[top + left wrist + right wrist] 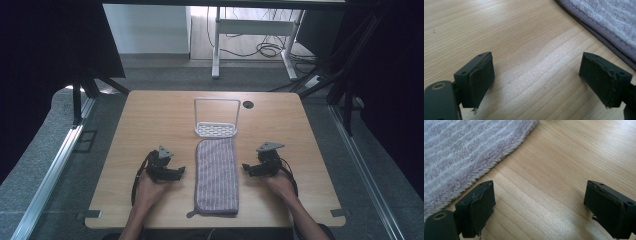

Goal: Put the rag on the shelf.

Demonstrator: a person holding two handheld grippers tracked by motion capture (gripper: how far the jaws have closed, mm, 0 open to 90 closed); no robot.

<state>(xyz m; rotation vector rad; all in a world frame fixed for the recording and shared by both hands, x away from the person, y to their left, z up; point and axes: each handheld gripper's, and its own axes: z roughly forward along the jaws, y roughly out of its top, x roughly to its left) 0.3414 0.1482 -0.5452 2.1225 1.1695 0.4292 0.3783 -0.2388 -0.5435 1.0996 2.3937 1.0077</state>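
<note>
Your left gripper point(179, 171) rests on the wooden table point(150, 120) just left of the towel, its jaws spread wide with bare wood between them; your right gripper point(246, 168) mirrors it on the towel's other side, jaws likewise spread and holding nothing. In size order:

Table — light wood grain, with a small dark round hole point(248, 104) near its far edge.

Towel point(216, 175) — a long, folded, lilac-striped cloth lying flat down the middle of the table, between your two grippers and apart from both. In the left gripper view its hemmed edge point(599, 32) crosses the upper right corner; in the right gripper view its fluffy pile point(466, 150) fills the upper left.

Rack point(216, 119) — a small white perforated tray with an upright wire frame, standing just beyond the towel's far end, its front edge about touching the cloth.

Your hands point(150, 189) grip both tools from the near side.
</note>
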